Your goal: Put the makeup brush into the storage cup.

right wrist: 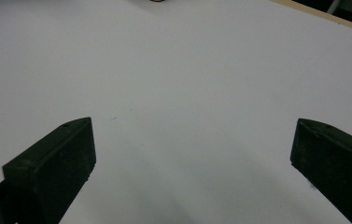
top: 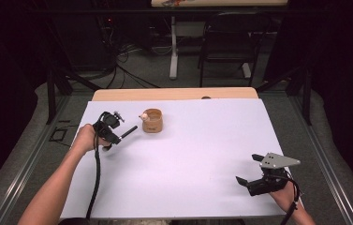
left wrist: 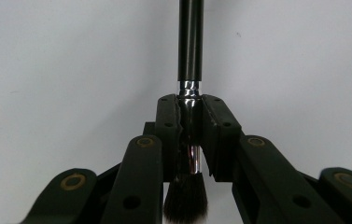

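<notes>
Over the left half of the white sheet [top: 188, 154], left gripper [top: 113, 132] held in the left hand [top: 87, 138], angled toward the middle of the table. Jaws clamped together on a makeup brush [left wrist: 190, 100], gripped at the shiny metal ferrule. From the left gripper view: black handle running straight ahead past the jaw tips, dark bristles with pale tips fanned out below, close to the camera. From the high view: black handle poking out of the jaws up and to the right, its end near a small round wooden cup [top: 152, 120] but apart from it. Cup upright on the sheet, toward the far edge, left of centre. Something small and pale at the cup's left rim; too small to identify. Black cable [top: 97, 178] trailing from the left gripper back toward the near edge, alongside the forearm.

Near the right front corner of the sheet, right gripper [top: 250, 169] held in the right hand [top: 284, 194], grey three-cornered plate [top: 277, 161] on top. Jaws spread wide apart, nothing between them, bare white sheet ahead in the right gripper view. Well apart from the cup and from the other gripper.

Beyond the sheet, a strip of tan tabletop [top: 174, 93] along the far edge. Farther back, a dark chair [top: 230, 42] and loose cables on the grey floor.
</notes>
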{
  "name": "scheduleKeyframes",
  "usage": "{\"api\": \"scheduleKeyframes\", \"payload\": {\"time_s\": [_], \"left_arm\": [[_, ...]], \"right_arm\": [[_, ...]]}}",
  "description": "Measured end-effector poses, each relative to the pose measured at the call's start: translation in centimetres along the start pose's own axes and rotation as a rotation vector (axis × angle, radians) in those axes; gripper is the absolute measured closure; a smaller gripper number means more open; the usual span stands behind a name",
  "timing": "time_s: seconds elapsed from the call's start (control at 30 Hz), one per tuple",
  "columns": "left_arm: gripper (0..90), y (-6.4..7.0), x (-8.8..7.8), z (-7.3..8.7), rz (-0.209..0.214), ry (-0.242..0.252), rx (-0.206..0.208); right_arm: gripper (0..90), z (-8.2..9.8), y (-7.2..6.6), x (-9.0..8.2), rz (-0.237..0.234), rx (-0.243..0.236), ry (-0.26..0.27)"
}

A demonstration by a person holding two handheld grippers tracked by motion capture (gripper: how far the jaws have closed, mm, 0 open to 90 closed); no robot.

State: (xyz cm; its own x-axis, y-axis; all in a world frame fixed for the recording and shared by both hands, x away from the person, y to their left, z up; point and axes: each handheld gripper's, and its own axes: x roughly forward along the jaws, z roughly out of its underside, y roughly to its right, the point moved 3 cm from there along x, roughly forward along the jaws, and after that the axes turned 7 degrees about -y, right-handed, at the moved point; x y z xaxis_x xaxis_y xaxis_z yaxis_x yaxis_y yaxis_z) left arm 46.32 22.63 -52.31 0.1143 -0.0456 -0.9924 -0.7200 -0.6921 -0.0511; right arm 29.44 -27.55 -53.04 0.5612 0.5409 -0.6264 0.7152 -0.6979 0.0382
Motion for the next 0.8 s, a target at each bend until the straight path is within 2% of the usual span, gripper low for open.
{"api": "scheduleKeyframes", "payload": {"time_s": [0.43, 0.8], "left_arm": [[77.6, 1.7, -0.4, 1.3, 0.018, 0.011, 0.053], [77.5, 4.2, -1.6, 1.2, 0.026, 0.029, 0.143]], "right_arm": [[0.0, 0.0, 0.0, 0.1, 0.003, -0.002, -0.002], [0.0, 0.0, -0.1, 0.1, 0.001, -0.001, -0.003]]}}
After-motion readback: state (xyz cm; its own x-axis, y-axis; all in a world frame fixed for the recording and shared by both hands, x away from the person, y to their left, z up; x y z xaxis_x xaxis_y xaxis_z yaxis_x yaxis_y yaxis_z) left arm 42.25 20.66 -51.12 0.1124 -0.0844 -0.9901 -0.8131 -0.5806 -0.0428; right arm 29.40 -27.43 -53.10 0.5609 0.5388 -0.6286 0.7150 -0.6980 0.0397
